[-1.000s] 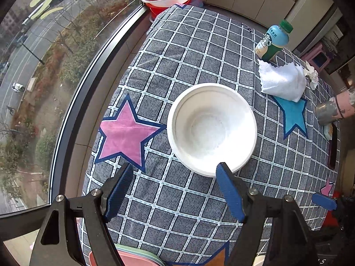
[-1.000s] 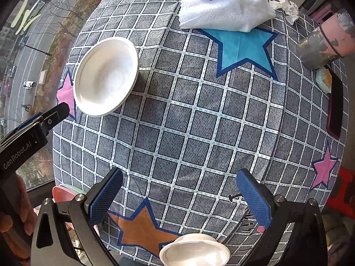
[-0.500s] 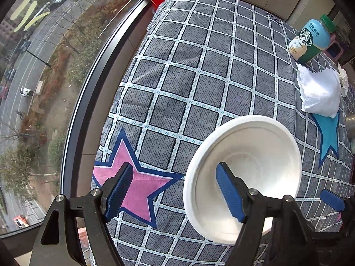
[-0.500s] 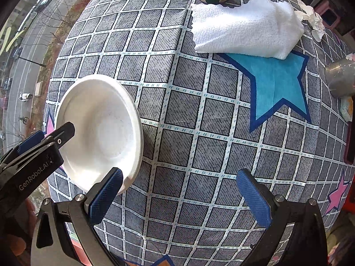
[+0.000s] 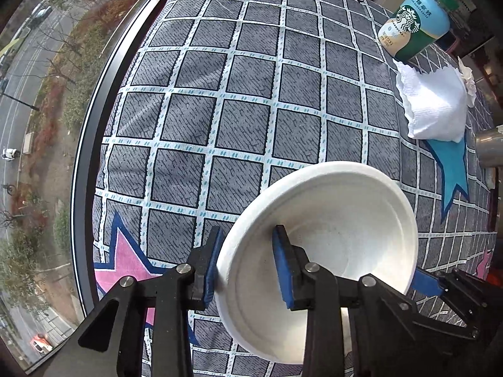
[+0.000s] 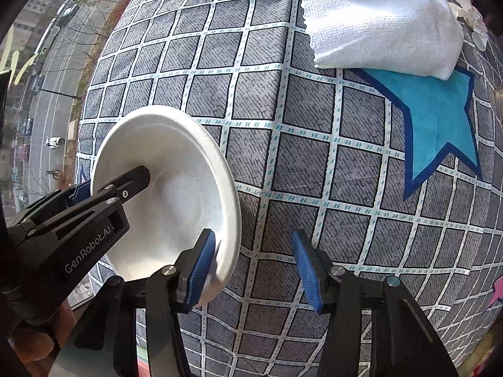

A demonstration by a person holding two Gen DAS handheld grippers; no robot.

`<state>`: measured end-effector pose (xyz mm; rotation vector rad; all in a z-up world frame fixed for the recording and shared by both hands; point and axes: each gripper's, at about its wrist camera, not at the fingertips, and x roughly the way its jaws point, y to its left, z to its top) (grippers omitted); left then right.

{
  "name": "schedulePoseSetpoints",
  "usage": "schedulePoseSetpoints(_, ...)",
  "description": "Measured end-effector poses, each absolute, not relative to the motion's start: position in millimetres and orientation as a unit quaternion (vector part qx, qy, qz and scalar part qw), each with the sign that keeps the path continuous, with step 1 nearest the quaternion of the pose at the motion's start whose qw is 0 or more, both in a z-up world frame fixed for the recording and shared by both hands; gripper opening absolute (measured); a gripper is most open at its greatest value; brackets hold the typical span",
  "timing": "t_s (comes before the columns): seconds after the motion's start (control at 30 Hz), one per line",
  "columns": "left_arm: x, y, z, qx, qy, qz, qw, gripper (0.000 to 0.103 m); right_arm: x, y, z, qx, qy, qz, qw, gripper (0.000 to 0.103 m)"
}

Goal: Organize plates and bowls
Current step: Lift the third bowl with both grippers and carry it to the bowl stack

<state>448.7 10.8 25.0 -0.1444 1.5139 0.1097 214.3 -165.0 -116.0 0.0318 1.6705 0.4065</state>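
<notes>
White bowl (image 5: pixel 339 220) rim pinched by left gripper (image 5: pixel 246 262); tablecloth (image 5: pixel 251 110) beyond open

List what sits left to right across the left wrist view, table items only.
Pink star → white bowl → folded white cloth → metal cup at the right edge. The bottle stands above the cloth, so I left it out.

left hand-held gripper (image 5: pixel 246 262) clamps white bowl's (image 5: pixel 339 207) rim.
</notes>
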Motion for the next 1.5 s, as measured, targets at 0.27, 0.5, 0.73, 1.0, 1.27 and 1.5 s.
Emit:
schedulePoseSetpoints(0.27, 425, -47, 32, -0.033, 0.691, 0.017, 0.722, 0.026, 194, -186, -113, -0.005, 0.745, 0.196, 0.638, 0.023)
schedulePoseSetpoints(0.5, 391, -119, 30, 0.001, 0.696, -0.028, 0.718, 0.026, 160, -240, -119, 0.002, 0.760, 0.169, 0.627, 0.023)
schedulePoseSetpoints(0.73, 362, -185, 27, 0.006, 0.707, -0.058, 0.705, 0.026, 127, -292, -126, 0.021, 0.774, 0.133, 0.619, 0.023)
schedulePoseSetpoints(1.0, 332, -256, 20, 0.035, 0.713, -0.078, 0.696, 0.026, 101, -328, -126, 0.027, 0.777, 0.109, 0.620, 0.023)
schedulePoseSetpoints(1.27, 316, -305, 50, 0.042, 0.700, -0.079, 0.708, 0.026, 90, -340, -102, 0.041, 0.764, 0.113, 0.634, 0.023)
schedulePoseSetpoints(1.5, 297, -323, 91, 0.048, 0.687, -0.082, 0.720, 0.026, 98, -373, -77, 0.052, 0.754, 0.113, 0.645, 0.023)
